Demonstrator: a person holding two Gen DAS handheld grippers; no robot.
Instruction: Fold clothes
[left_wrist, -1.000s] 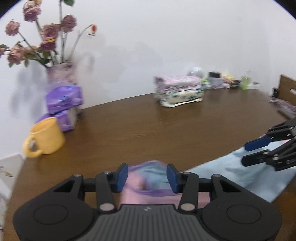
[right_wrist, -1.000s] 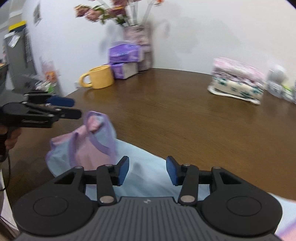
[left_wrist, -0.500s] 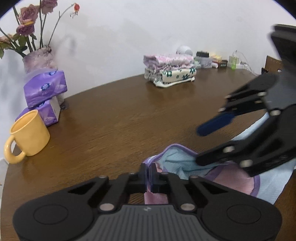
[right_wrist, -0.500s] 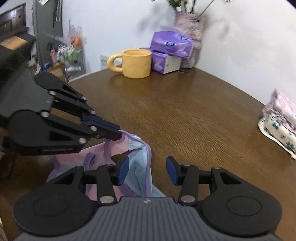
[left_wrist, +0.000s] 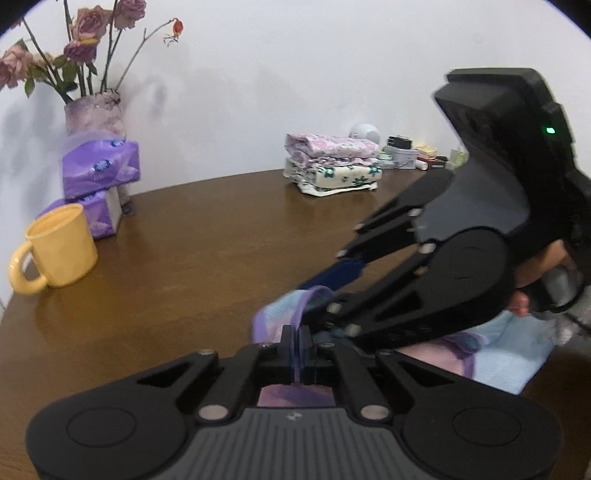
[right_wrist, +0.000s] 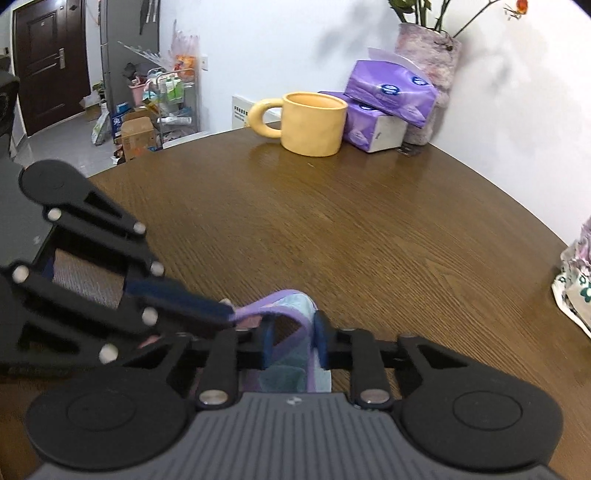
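Note:
A small garment (left_wrist: 498, 354) in light blue and pink with purple trim lies bunched on the brown table (left_wrist: 184, 258) near its front edge. My left gripper (left_wrist: 297, 350) is shut on a strip of the purple trim and holds that edge slightly raised. From the right, my right gripper (left_wrist: 321, 291) reaches in right beside it. In the right wrist view its jaws have narrowed onto a fold of the garment (right_wrist: 291, 306), with blue cloth and trim pinched between the pads. The left gripper (right_wrist: 221, 314) shows there at the left, tips on the trim.
A yellow mug (left_wrist: 61, 251) and purple tissue packs (left_wrist: 99, 170) stand at the far left before a vase of roses (left_wrist: 94, 114). A folded stack of floral clothes (left_wrist: 332, 162) sits at the back by small clutter. A hand (left_wrist: 521, 306) holds the right gripper.
The left gripper shut on the purple trim. The right gripper swung in from the right to sit beside it, and its jaws narrowed from wide open onto the cloth.

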